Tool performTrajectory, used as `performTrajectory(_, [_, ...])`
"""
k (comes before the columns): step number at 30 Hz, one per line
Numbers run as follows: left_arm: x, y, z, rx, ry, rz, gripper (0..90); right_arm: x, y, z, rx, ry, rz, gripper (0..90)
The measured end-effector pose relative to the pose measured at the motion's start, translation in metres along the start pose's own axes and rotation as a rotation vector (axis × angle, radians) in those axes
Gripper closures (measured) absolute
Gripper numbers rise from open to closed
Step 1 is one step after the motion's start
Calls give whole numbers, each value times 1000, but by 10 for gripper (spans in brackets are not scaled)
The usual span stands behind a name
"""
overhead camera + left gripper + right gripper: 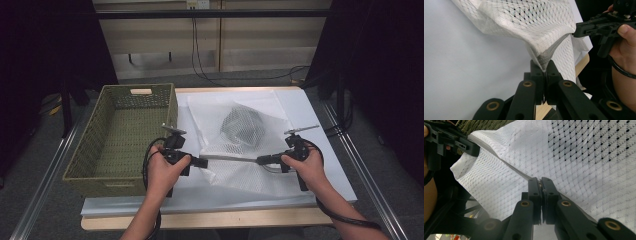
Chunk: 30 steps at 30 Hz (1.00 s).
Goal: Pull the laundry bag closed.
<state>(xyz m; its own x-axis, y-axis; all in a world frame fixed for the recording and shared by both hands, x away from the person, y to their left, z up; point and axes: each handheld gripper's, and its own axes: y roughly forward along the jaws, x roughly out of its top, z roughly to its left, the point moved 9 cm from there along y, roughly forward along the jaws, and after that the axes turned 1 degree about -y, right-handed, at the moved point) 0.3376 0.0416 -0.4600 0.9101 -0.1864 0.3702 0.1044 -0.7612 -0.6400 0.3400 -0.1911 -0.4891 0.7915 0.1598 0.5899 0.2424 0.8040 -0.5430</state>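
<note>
Two grippers hold one white mesh bag over a desk. Desk (320,150): pale top, covered by a white sheet, seen from above with the person's forearms entering from the near edge. Basket (100,165): olive green, perforated walls, standing on the left part of the desk, its right wall just beside the bag. Mesh bag (240,135): white netting spread across the middle of the desk to the right of the basket, with a dark rounded object (243,125) showing through the netting in its far half; what that object is cannot be told. The bag's near edge is lifted and drawn into a straight line between the two grippers, while the rest lies on the sheet.

Left gripper (202,162): held in the left hand (165,172), pointing right toward the bag. In the left gripper view the jaws are pressed together on a bunched corner of the mesh bag (544,37), the fabric fanning upward from the pinch. Right gripper (261,160): held in the right hand (305,167), pointing left. In the right gripper view its jaws are clamped on the bag's seamed edge (529,176), which runs taut toward the left gripper (474,148) at upper left.
</note>
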Motion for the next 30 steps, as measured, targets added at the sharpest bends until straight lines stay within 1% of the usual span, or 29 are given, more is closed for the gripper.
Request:
performTrajectory(2, [0, 0, 0, -3, 2, 2, 880, 0, -1, 0, 6, 2, -2, 878])
performTrajectory(3, [0, 0, -1, -3, 5, 6, 880, -1, -2, -1, -3, 4, 5, 878])
performTrajectory(4, [0, 0, -1, -3, 3, 3, 880, -1, -2, -2, 0, 0, 0, 878])
performTrajectory(5, [0, 0, 0, -3, 13, 8, 880, -2, -4, -3, 1, 6, -2, 878])
performTrajectory(7, [0, 0, 0, -7, 6, 10, 880, -2, -6, -3, 2, 3, -7, 878])
performTrajectory(8, [0, 0, -1, -10, 0, 9, 880, -3, -7, -3, 5, 9, -5, 878])
performTrajectory(10, [0, 0, -1, -8, -13, 2, 880, -3, -7, -3, 3, 2, -8, 878])
performTrajectory(12, [-1, 0, 1, -4, 6, 16, 880, -4, -8, -3, 4, 5, -5, 878])
performTrajectory(14, [-2, 1, 0, -14, 0, 21, 880, -4, -8, -4, 4, 4, -5, 878])
performTrajectory(18, [-2, 1, 1, -12, 5, 27, 880, -8, -9, -3, 1, 10, 2, 878])
performTrajectory(19, [-2, 1, 1, -8, 4, 25, 880, -8, -9, -3, 1, 10, 2, 878])
performTrajectory(20, [-1, 0, 0, -14, -6, 23, 880, -9, -11, -5, -6, 12, 2, 878])
performTrajectory(21, [-1, 0, -1, -15, -7, 20, 880, -8, -12, -6, -4, 12, -3, 878])
performTrajectory(22, [-1, 0, 0, -13, -5, 23, 880, -8, -13, -7, -4, 18, -5, 878])
performTrajectory(24, [-2, 1, 1, -6, 6, 32, 880, -8, -15, -8, -7, 16, -9, 878])
performTrajectory(26, [-1, 1, 1, -8, 0, 27, 880, -8, -15, -8, -8, 15, -9, 878])
performTrajectory(27, [-2, 1, 1, -5, 6, 29, 880, -8, -16, -8, -7, 15, -9, 878])
performTrajectory(30, [-2, 1, 1, -6, 5, 31, 881, -8, -15, -8, -5, 20, -8, 878])
